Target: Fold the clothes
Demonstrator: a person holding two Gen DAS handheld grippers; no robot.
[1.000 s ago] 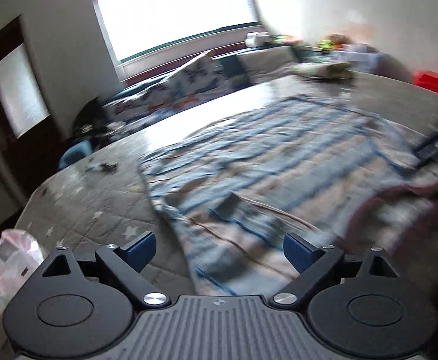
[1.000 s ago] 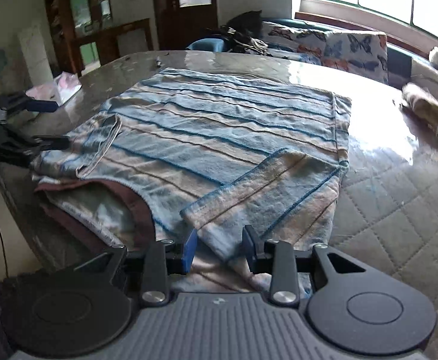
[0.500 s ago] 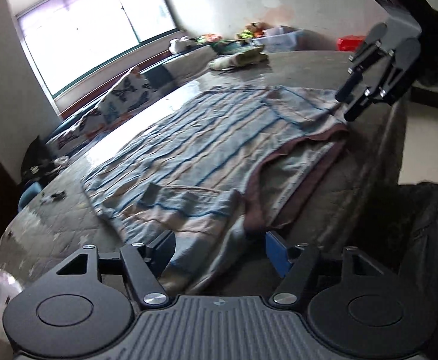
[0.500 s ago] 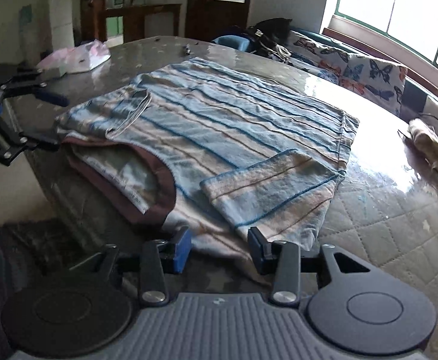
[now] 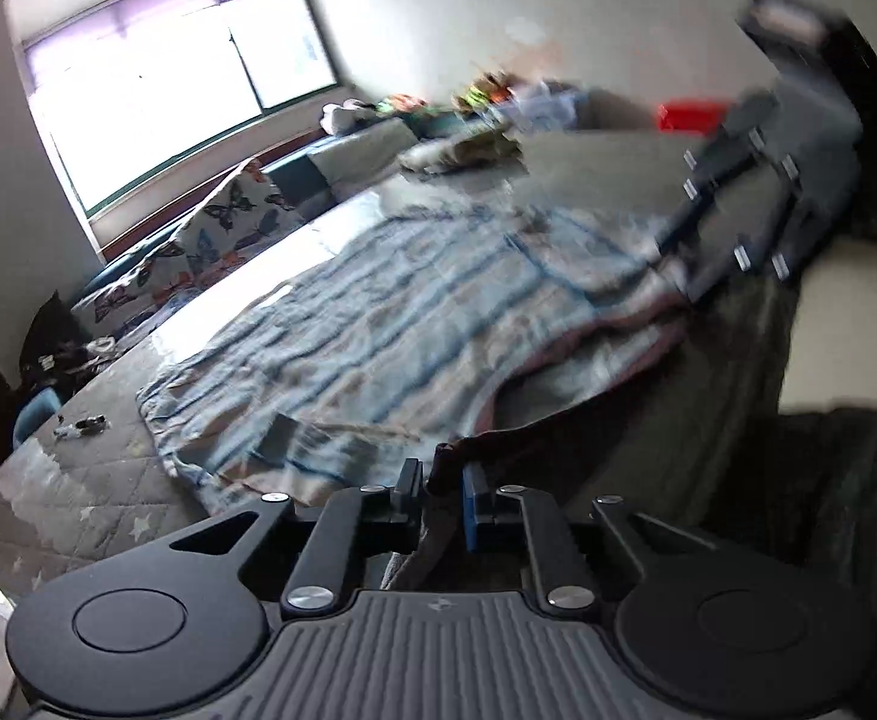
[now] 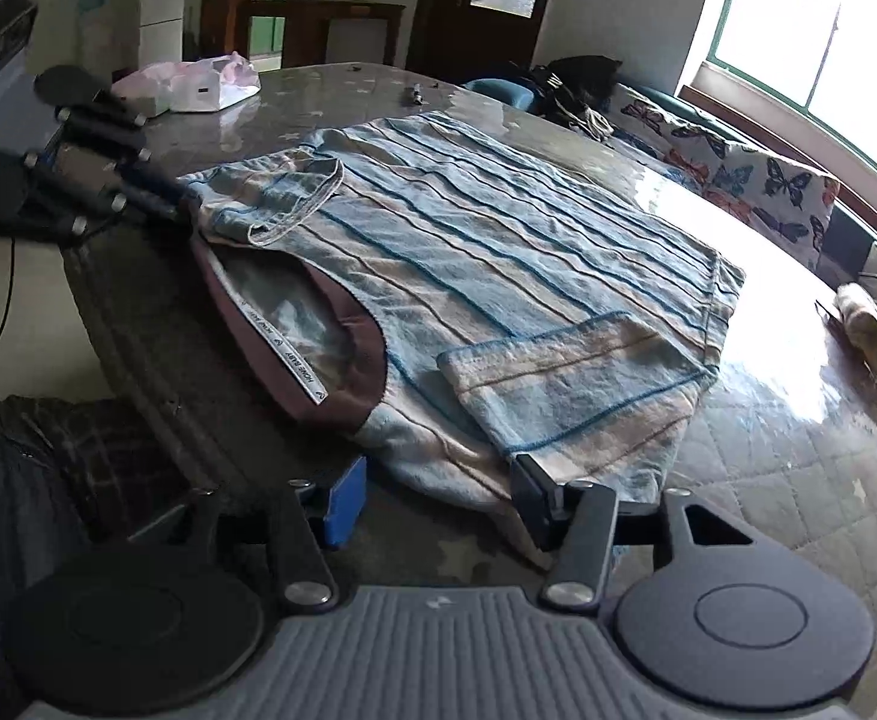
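Your blue-and-beige striped knit garment with a maroon collar band [image 6: 474, 252] lies spread over the grey quilted counter [image 6: 786, 480], filling the centre of the right wrist view, collar toward lower left, one sleeve folded in across the body at lower right. So it's part folded at most; the body lies open and flat.

Left hand-held gripper [image 5: 443, 495]: fingers drawn together and clamped on a dark maroon edge of cloth, bottom centre of the left wrist view. In the right wrist view you see that same left hand-held gripper [image 6: 156, 198] at mid left, at the garment's shoulder corner. Left view is motion-blurred, so the exact bite isn't clear.

Right hand-held gripper [image 6: 438, 495]: fingers spread apart, straddling the near shoulder edge at bottom centre, nothing pinched.

Step in hand, as I judge it: taking hold of the collar-end corners for a fold of the body. Next move calls for the right fingers to close on the edge between them, catching both layers, then both grips travelling level so the stripes stay square. Risk: a thin bite slips.

Containers: pink-white plastic bag [image 6: 198, 81] upper left on the counter; contents not visible.
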